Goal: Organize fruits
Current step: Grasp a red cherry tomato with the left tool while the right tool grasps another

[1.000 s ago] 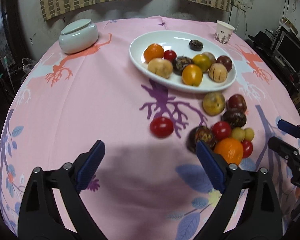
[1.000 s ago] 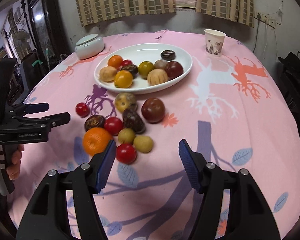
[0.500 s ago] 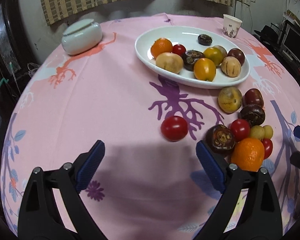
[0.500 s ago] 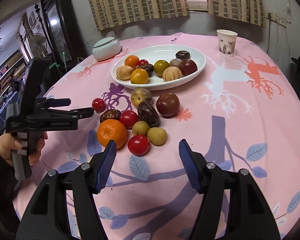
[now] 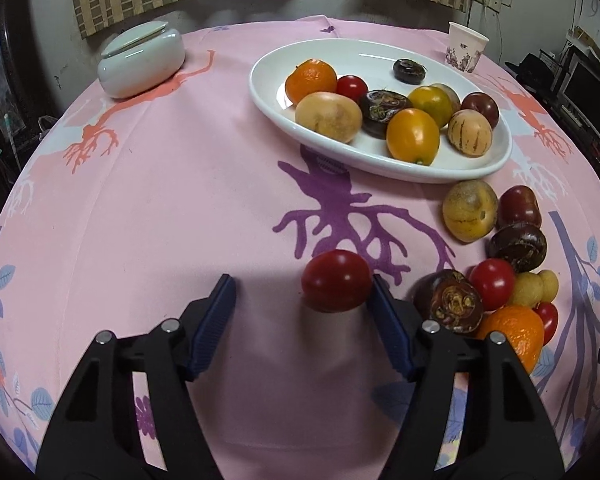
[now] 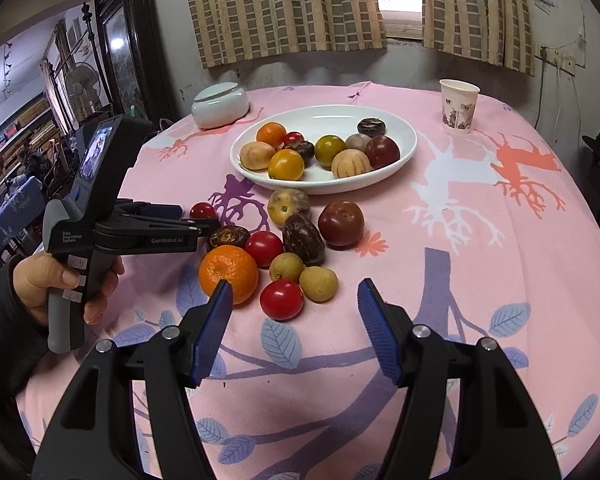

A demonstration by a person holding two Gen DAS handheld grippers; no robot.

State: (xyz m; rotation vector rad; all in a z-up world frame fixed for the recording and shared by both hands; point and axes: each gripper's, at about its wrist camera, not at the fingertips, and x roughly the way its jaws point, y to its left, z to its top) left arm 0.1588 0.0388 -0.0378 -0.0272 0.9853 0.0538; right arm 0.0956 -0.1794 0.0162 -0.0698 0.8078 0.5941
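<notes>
One red cherry tomato (image 5: 337, 287) lies alone on pink tablecloth (image 5: 160, 208), inside left gripper (image 5: 300, 306) | hugs its right finger, off-centre | jaws wide, nothing held | right gripper (image 6: 294, 320) spread too, farther off | roundish, no long axis

pink tree-print tablecloth (image 5: 180, 208), white plate (image 5: 268, 92), red tomato (image 5: 336, 286)

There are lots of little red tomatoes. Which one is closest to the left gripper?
The lone red tomato lying apart from the pile, on the purple tree print. It sits between the open fingers of the left gripper, against the right finger; the other red ones sit in the cluster or on the plate.
</notes>
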